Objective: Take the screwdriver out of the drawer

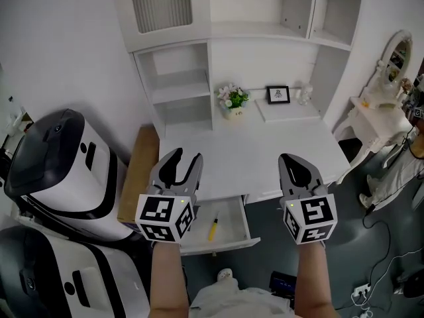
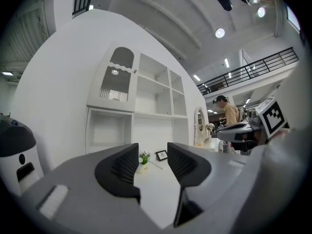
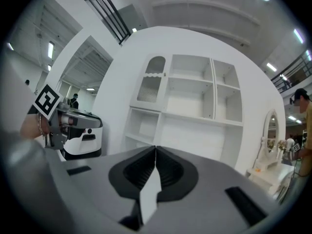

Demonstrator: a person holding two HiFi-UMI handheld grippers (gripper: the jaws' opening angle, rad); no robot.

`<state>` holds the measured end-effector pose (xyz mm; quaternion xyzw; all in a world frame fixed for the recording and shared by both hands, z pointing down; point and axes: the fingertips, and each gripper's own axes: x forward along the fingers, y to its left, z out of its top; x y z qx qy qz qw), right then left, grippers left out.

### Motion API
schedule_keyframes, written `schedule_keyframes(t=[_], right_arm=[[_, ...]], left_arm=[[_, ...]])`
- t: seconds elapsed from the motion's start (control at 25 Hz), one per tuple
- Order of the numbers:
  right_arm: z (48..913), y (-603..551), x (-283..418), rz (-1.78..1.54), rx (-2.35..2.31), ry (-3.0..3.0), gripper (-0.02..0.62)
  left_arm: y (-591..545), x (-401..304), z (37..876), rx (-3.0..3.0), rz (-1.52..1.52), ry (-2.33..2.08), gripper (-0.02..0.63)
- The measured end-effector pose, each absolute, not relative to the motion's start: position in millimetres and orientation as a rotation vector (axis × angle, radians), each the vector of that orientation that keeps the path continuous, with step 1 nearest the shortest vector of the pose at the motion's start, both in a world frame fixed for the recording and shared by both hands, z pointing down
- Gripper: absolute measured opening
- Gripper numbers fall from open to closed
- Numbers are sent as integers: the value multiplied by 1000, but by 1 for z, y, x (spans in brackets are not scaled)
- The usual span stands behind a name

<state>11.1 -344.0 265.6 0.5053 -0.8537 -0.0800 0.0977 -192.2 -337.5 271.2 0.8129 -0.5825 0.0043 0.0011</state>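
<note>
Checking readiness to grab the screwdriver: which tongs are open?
The left tongs: jaws stand apart with nothing between them; the right tongs are shut.

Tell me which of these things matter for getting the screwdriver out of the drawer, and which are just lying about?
For the job: yellow screwdriver, lying in the open drawer; left gripper, jaws apart; right gripper, jaws together.

Just lying about: flower pot, picture frame, cardboard box, dressing table.
</note>
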Motion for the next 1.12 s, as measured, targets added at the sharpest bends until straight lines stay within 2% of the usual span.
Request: schedule_keyframes(t=[0.52, 1.12], right_arm=[[322, -352, 16, -95, 1473, -2441, 8], [426, -357, 41, 154, 1374, -2397, 8]], left_arm=[[-356, -192, 331, 2476, 124, -1728, 181], [-348, -174, 452, 2275, 346, -1619, 179]])
